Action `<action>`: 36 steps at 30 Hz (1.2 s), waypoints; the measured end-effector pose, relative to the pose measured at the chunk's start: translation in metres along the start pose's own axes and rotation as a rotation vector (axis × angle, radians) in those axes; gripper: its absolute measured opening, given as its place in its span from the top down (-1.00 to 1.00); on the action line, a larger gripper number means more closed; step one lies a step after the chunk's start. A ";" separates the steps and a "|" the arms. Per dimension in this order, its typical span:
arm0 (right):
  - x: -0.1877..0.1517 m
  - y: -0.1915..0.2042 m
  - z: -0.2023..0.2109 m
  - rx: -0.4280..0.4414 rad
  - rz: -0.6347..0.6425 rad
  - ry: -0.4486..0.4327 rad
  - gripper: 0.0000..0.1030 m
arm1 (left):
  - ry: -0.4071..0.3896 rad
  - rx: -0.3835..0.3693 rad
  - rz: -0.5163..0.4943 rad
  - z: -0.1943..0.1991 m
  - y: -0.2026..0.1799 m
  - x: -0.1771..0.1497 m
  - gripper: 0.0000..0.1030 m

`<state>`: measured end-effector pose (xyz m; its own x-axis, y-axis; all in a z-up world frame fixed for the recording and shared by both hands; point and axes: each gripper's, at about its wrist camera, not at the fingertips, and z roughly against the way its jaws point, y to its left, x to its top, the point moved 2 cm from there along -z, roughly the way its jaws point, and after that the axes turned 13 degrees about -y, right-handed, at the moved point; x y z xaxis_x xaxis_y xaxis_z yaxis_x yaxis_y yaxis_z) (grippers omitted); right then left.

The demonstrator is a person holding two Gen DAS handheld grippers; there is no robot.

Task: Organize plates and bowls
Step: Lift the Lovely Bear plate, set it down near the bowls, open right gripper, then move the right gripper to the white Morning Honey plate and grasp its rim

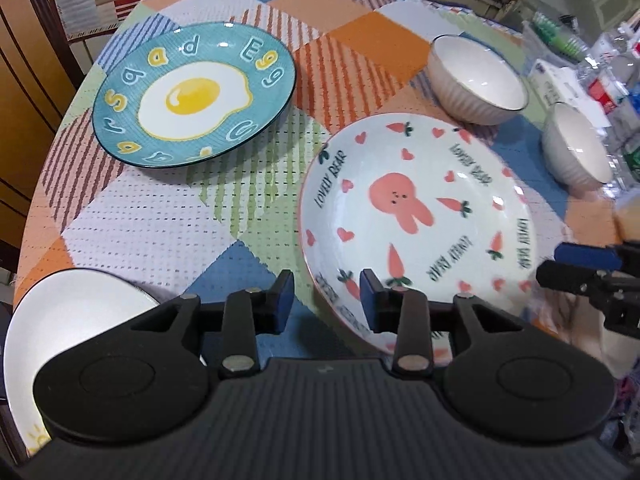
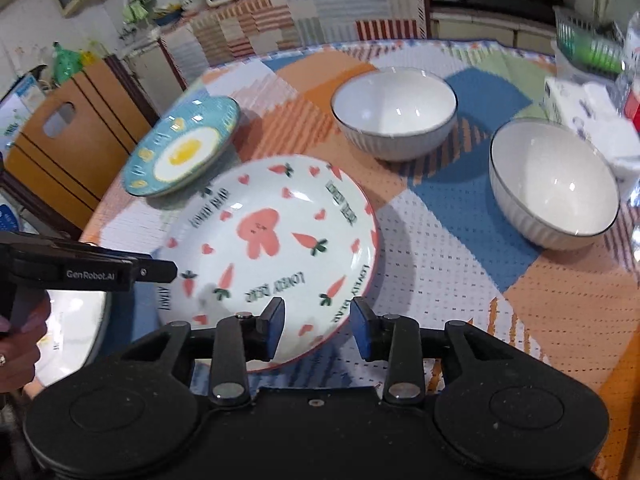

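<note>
Patchwork cloth in orange, blue and green is covering the round bench (image 2: pixel 540 304), with kitchen clutter crowding the counters behind. Nearest, the right claw (image 2: pixel 318 330) is hanging wide and empty, its blue pads just over the near rim of the rabbit plate (image 2: pixel 272 248). The left claw (image 1: pixel 326 300) is likewise gaping wide and holding nothing, poised over that plate's opposite edge, angled down toward the cloth. A plain white plate (image 1: pixel 72 316) is lying just beside it at the bench edge.

Further back, the fried-egg plate (image 1: pixel 194 94) is sitting apart to the left, and two white ribbed bowls (image 2: pixel 394 114) (image 2: pixel 554 182) are standing near each other on the right.

I'd judge the rabbit plate is being lined up for a pick. Doing it well means sliding one pad under the lip and the other over it, squeezing firmly, then lifting level so the glazed rim is not slipping.
</note>
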<state>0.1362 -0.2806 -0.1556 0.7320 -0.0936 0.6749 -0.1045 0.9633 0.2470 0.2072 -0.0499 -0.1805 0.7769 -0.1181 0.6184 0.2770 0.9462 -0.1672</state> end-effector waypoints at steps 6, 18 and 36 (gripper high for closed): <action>0.012 0.017 0.040 0.099 0.027 -0.084 0.08 | -0.023 -0.013 -0.055 0.036 -0.009 -0.005 0.15; 0.015 0.058 0.093 0.168 0.136 -0.145 -0.12 | -0.027 -0.013 -0.107 0.104 -0.007 -0.020 -0.12; 0.020 0.116 0.125 0.452 0.324 -0.216 -0.38 | 0.064 0.019 -0.179 0.161 0.020 -0.079 -0.24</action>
<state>0.0546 -0.2026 -0.0262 0.4666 0.0922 0.8796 -0.6105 0.7532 0.2449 0.0606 0.0270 -0.1092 0.7510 -0.3035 0.5865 0.4039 0.9137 -0.0443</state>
